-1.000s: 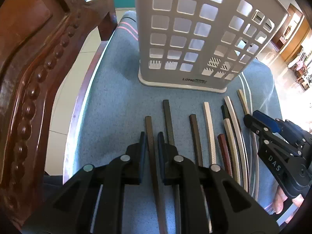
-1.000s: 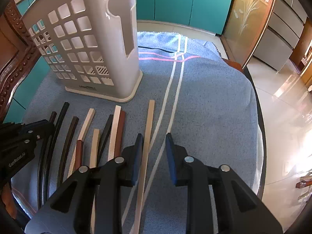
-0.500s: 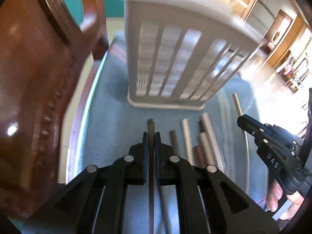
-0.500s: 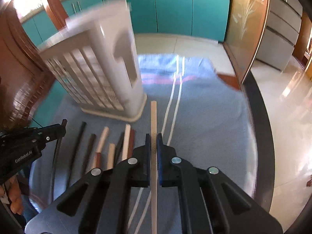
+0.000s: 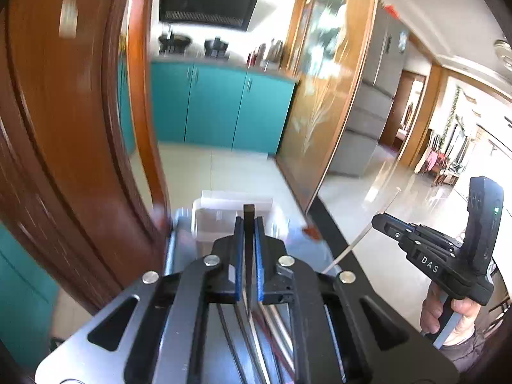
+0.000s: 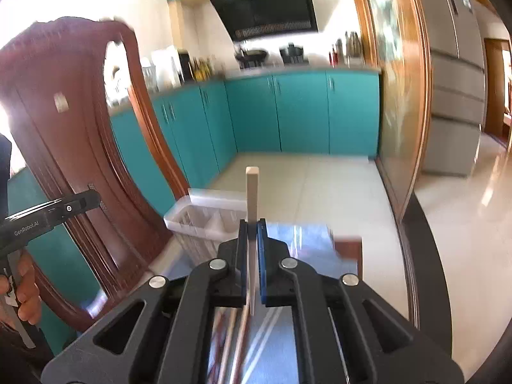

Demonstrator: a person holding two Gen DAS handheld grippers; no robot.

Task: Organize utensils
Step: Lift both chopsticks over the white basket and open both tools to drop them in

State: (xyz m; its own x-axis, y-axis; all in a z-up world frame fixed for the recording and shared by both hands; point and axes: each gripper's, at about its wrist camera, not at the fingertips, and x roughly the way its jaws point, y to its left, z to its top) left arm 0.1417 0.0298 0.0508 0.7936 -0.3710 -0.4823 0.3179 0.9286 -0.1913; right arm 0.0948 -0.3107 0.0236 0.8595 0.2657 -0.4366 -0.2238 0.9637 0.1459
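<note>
White slotted basket [image 6: 204, 220] ahead of and below both grippers, left gripper [image 5: 247, 240] clamped on a dark chopstick [image 5: 248, 214], right gripper [image 6: 252, 240] clamped on a pale chopstick [image 6: 252, 188]: tip each stick over an open compartment before releasing; bodies read "GenRobot.AI", "DAS".

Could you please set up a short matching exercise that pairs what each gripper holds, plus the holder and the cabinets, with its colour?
Things:
1. chopstick in the left gripper
2. chopstick in the right gripper
3. utensil holder
4. kitchen cabinets

Colours:
A. teal
B. white
C. dark, nearly black
D. pale beige

Pairs: 1-C, 2-D, 3-B, 4-A
</note>
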